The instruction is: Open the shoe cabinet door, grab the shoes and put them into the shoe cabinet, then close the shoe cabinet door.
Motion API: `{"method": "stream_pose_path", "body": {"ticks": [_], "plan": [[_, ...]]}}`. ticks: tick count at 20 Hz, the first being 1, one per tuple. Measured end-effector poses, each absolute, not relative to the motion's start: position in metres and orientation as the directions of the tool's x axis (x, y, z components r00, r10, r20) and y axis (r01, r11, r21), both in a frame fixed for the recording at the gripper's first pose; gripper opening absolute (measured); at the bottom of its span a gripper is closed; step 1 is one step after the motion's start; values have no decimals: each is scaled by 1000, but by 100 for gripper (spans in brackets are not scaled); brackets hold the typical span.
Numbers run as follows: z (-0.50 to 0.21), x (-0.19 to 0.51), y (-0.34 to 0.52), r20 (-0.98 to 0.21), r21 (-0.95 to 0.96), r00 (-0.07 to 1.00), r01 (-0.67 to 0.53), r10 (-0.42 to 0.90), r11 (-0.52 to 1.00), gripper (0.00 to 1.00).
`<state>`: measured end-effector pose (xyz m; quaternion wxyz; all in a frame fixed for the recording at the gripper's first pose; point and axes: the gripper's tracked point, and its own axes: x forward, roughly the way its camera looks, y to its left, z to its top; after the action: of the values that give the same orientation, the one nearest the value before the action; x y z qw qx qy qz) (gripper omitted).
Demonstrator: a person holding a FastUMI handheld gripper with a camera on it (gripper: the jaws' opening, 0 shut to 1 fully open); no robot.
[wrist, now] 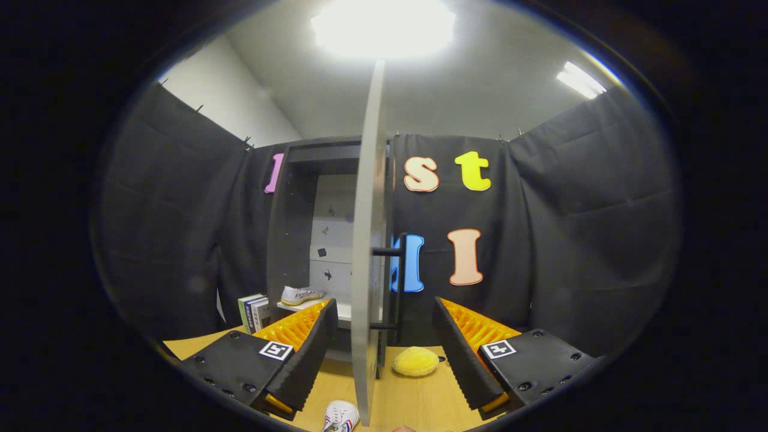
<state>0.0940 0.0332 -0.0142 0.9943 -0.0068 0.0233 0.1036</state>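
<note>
The shoe cabinet [294, 222] stands ahead with its door [367, 240] swung open, seen edge-on and rising between my fingers. A black bar handle [401, 282] sits on the door's right face. One white shoe [301, 294] rests on the cabinet's white shelf, beyond the left finger. A second white shoe [341, 416] lies on the wooden table just left of the door's lower edge, close between the fingers. My gripper [381, 354] is open, its fingers spread on either side of the door's edge without pressing on it.
A yellow plush ball [415, 361] lies on the table [420, 402] right of the door, near the right finger. A few books [254, 312] stand upright left of the cabinet. Black cloth walls close in the booth on all sides.
</note>
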Motion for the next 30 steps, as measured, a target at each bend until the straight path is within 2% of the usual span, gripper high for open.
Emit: {"method": "stream_pose_path", "body": {"ticks": [5, 10, 17, 22, 30], "plan": [[-56, 69, 88, -99, -129, 951, -305, 294, 944, 97], [-121, 65, 135, -216, -76, 907, -384, 361, 920, 97], [-226, 74, 146, -432, -17, 844, -362, 320, 932, 98], [-296, 74, 154, -571, 74, 755, -344, 323, 936, 98], [-384, 69, 157, -724, 125, 623, -304, 296, 944, 98]]}}
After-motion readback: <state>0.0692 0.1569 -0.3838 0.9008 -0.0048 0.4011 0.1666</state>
